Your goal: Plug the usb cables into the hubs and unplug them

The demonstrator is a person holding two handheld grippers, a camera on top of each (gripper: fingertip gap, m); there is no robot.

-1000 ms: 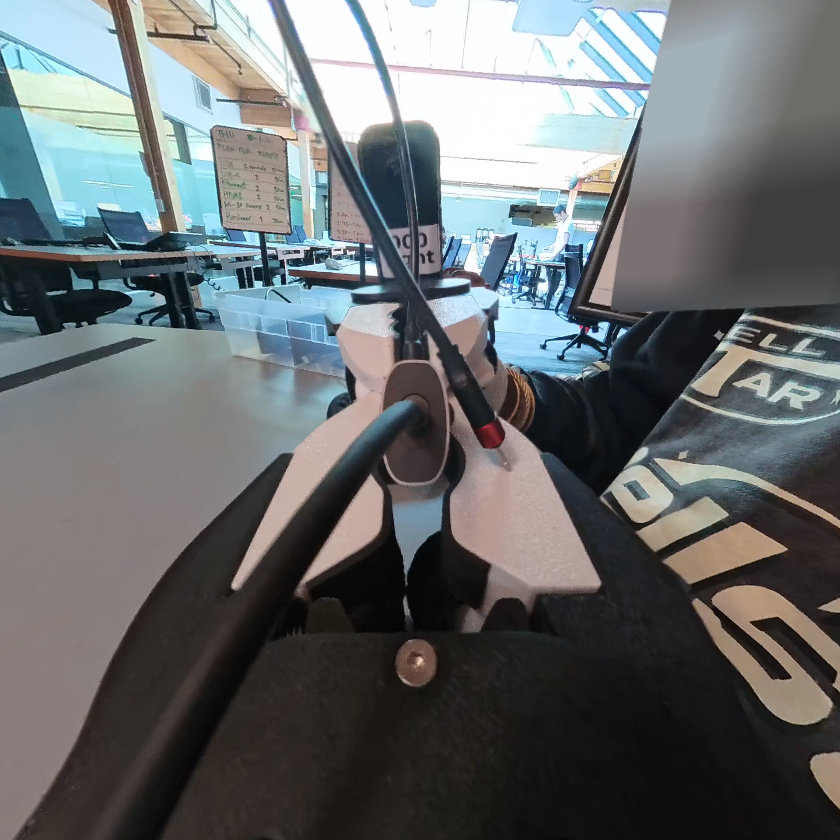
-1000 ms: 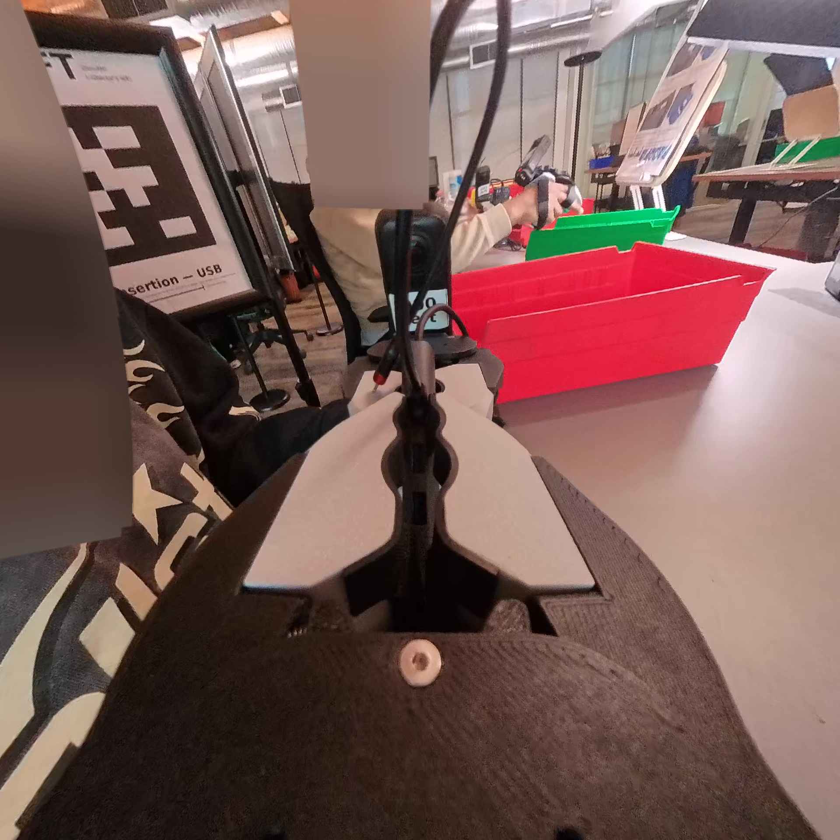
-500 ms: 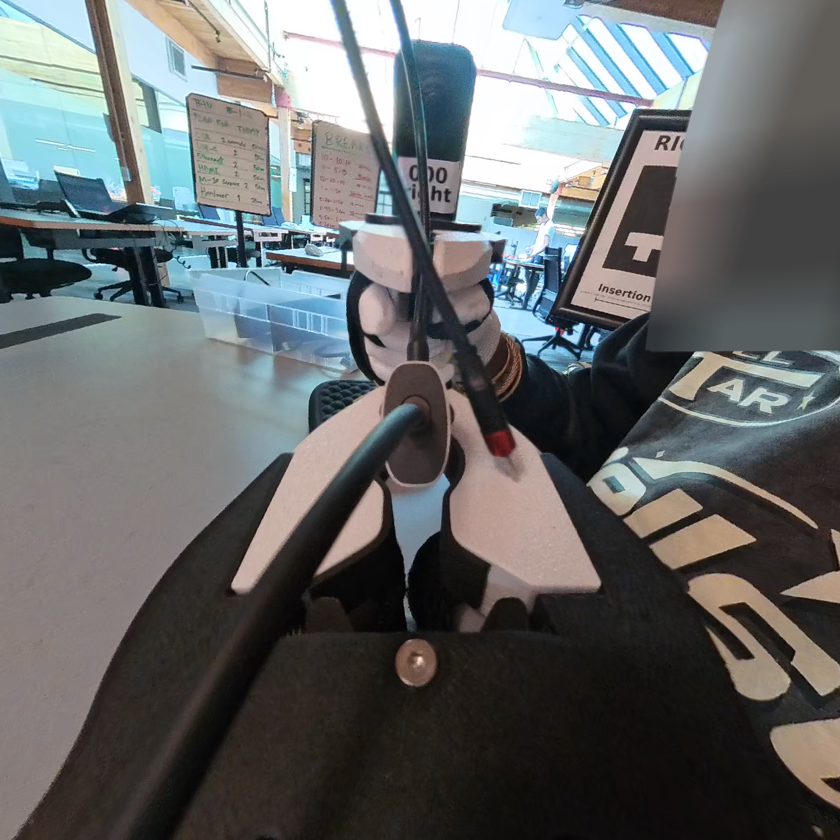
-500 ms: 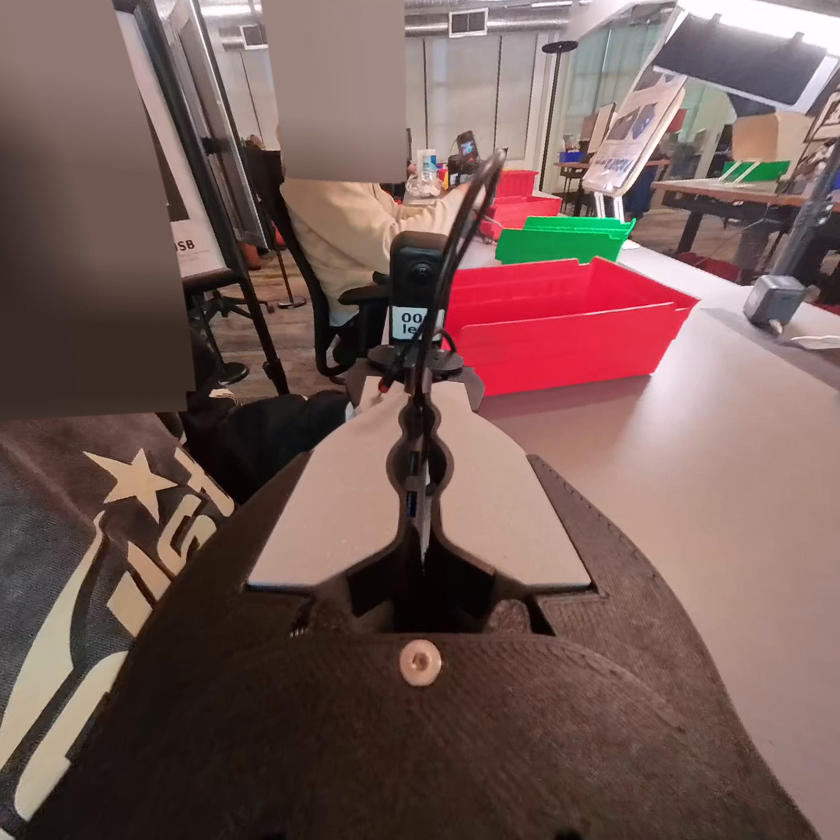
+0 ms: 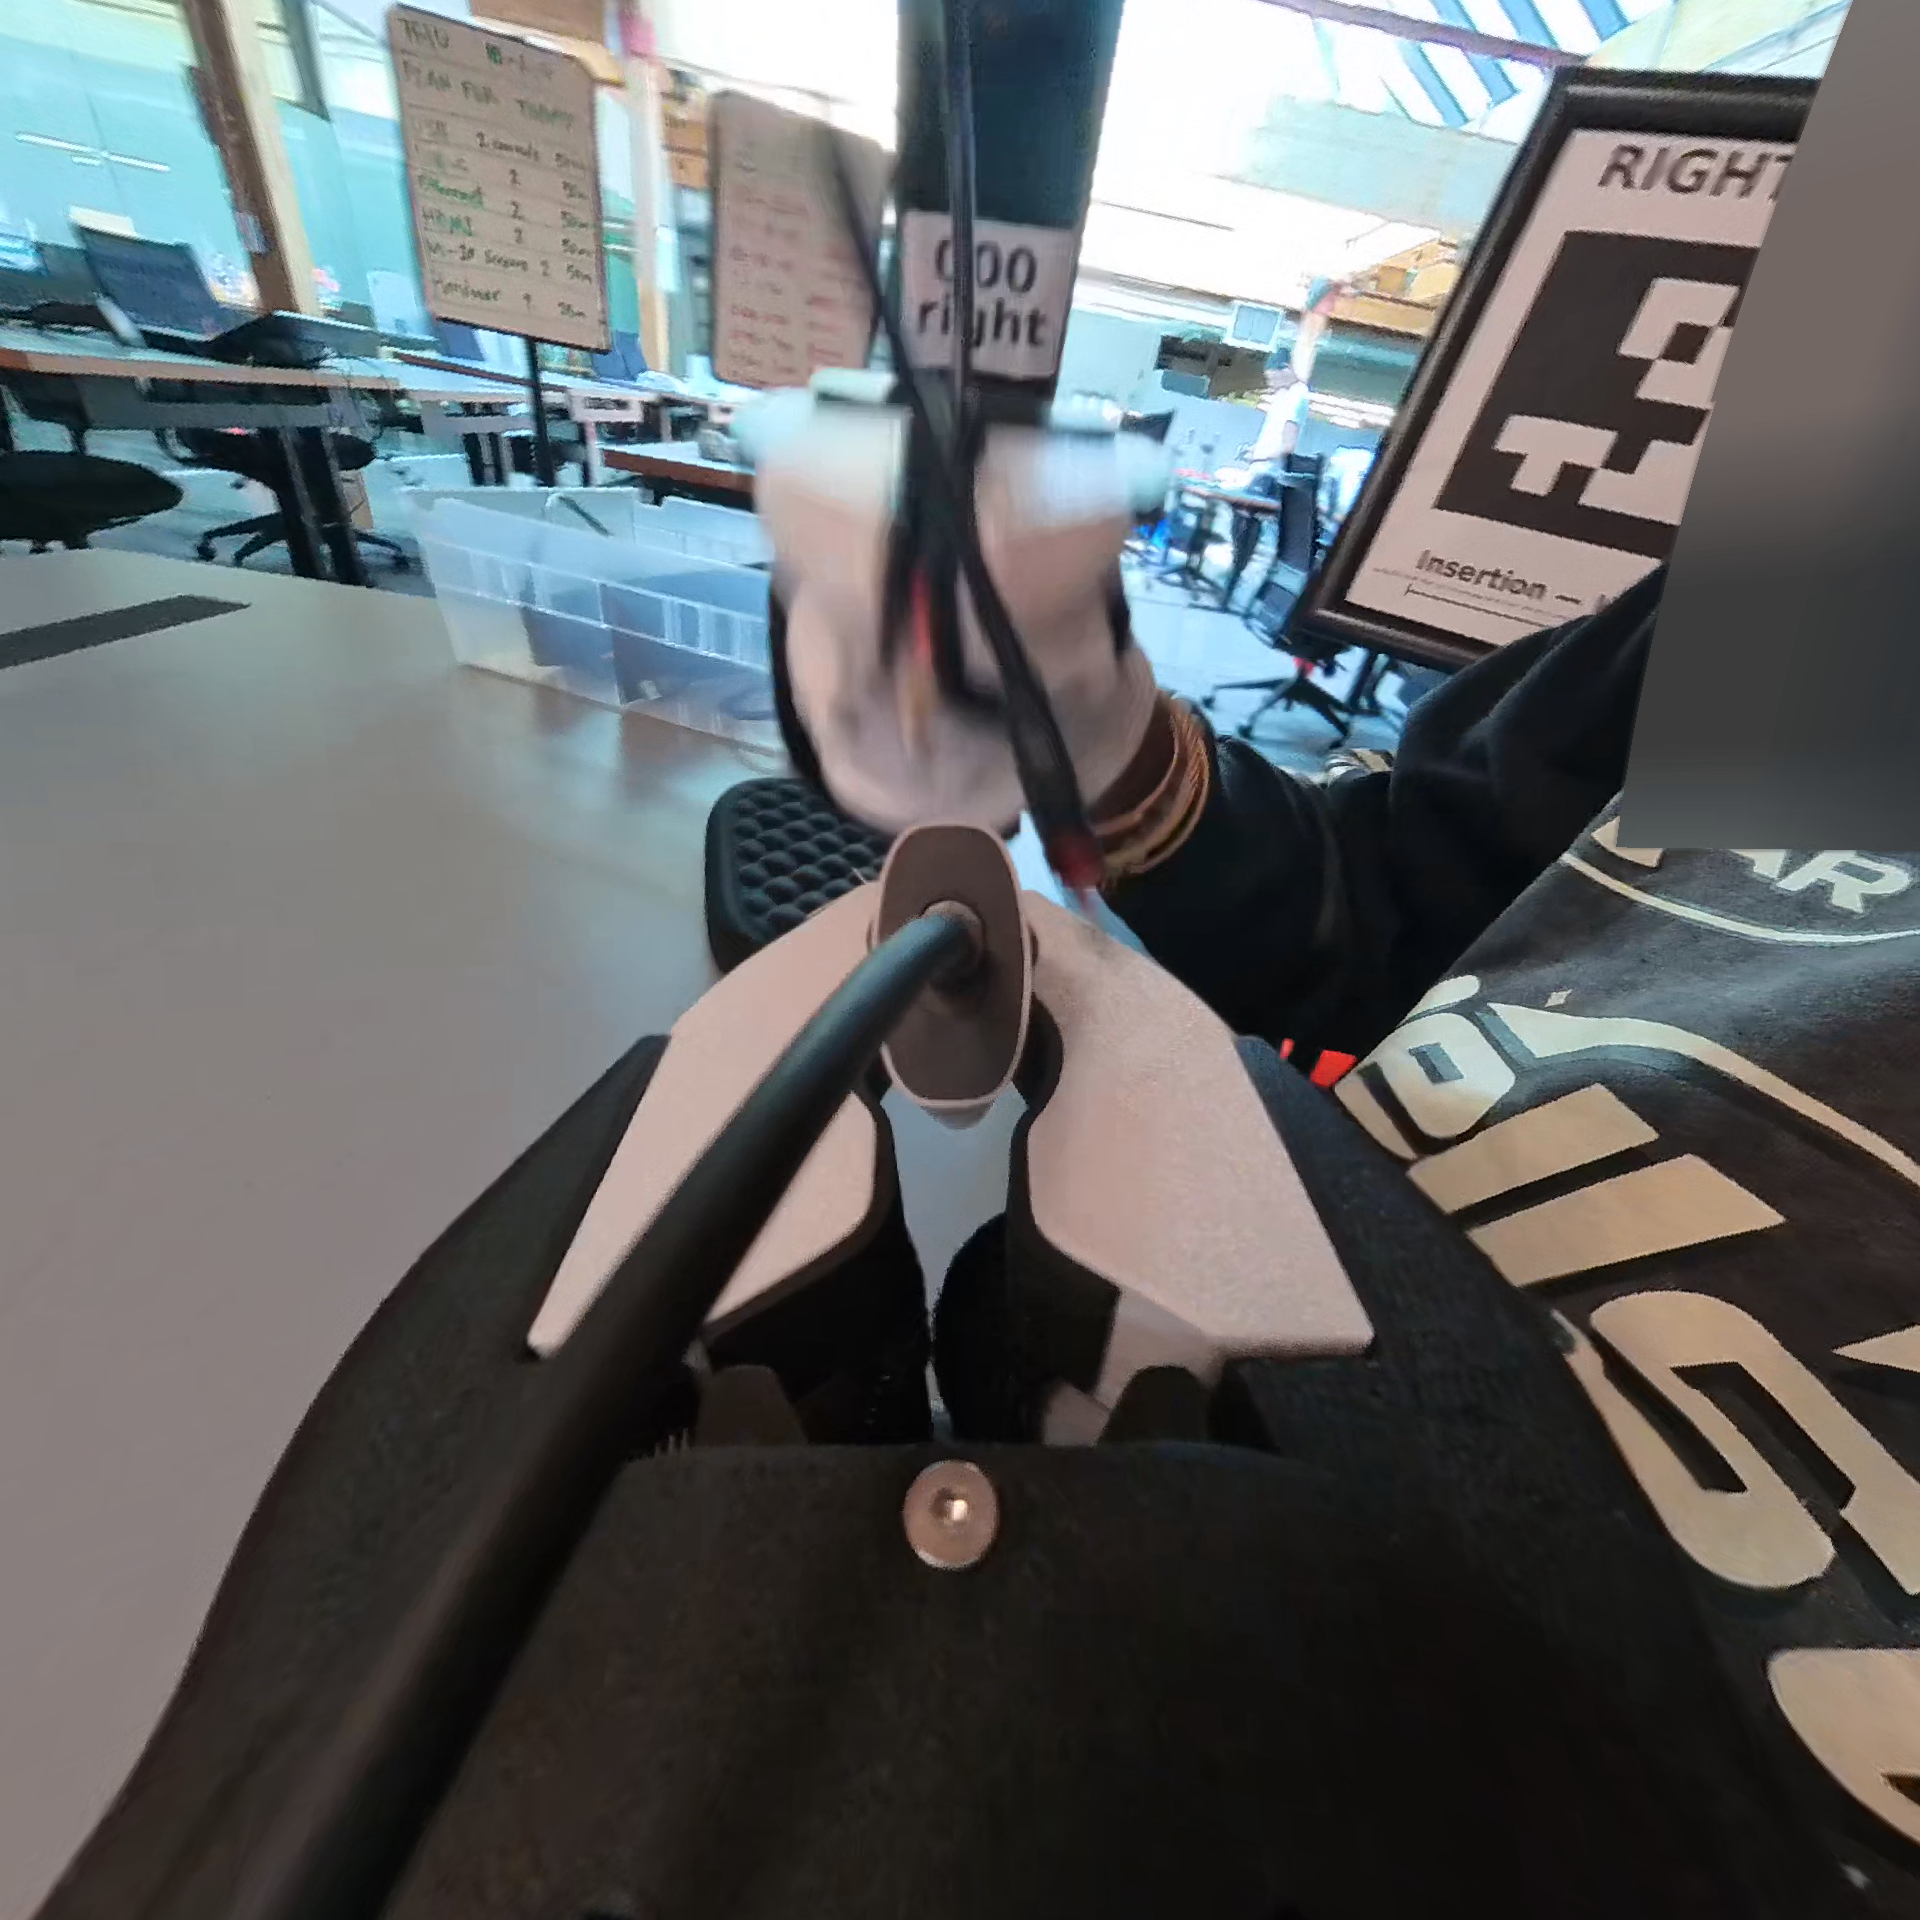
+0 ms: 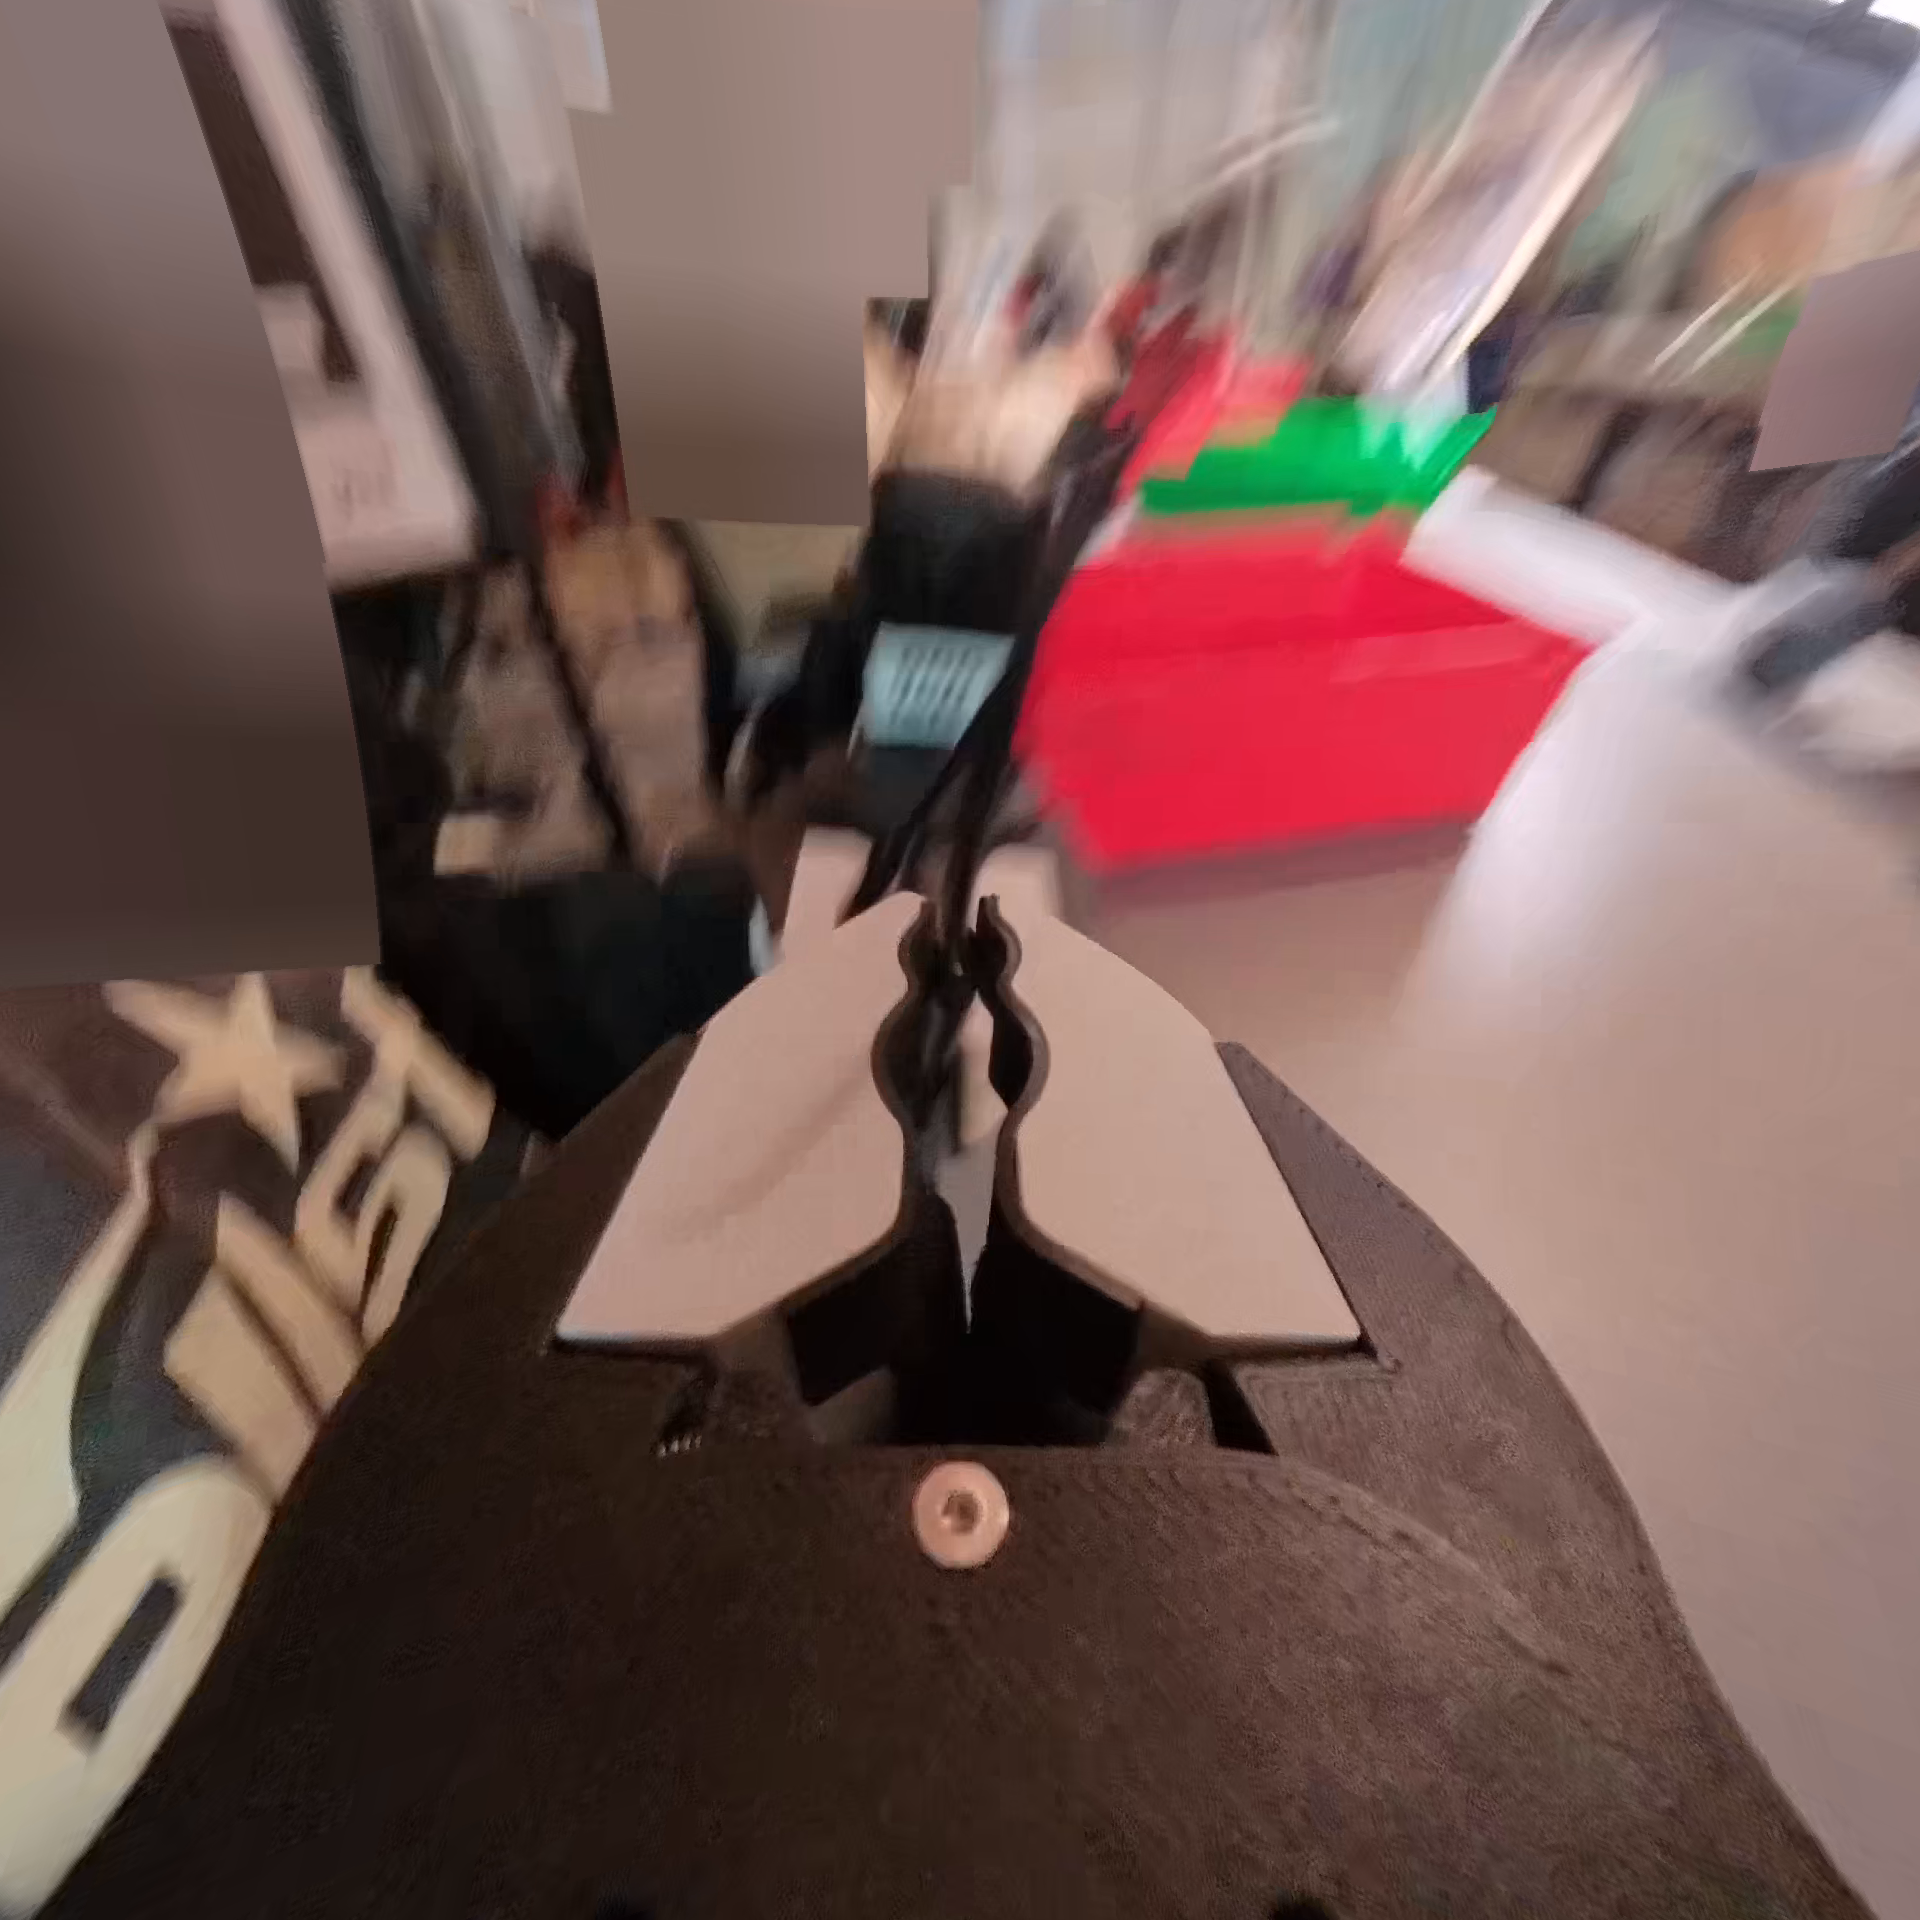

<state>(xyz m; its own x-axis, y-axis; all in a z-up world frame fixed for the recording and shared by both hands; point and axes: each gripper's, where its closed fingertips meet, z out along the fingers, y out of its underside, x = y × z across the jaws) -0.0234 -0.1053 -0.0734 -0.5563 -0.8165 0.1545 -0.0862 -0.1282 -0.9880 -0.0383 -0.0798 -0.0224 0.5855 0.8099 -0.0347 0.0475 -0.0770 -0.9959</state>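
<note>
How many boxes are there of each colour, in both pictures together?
Red bin: 1
Green bin: 1
Clear bin: 1
Total: 3
The right wrist view is blurred, so any bins farther back may be missed.

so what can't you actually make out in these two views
- Right wrist view: motion blur smears everything past the right claw. The red bin is only a shape, and what the claw pinches beyond thin black cables can't be told.
- Left wrist view: the grey hub in the left claw shows only its cable end; its ports face away.
- Left wrist view: the gloved hand and red-tipped plug are blurred.
</note>
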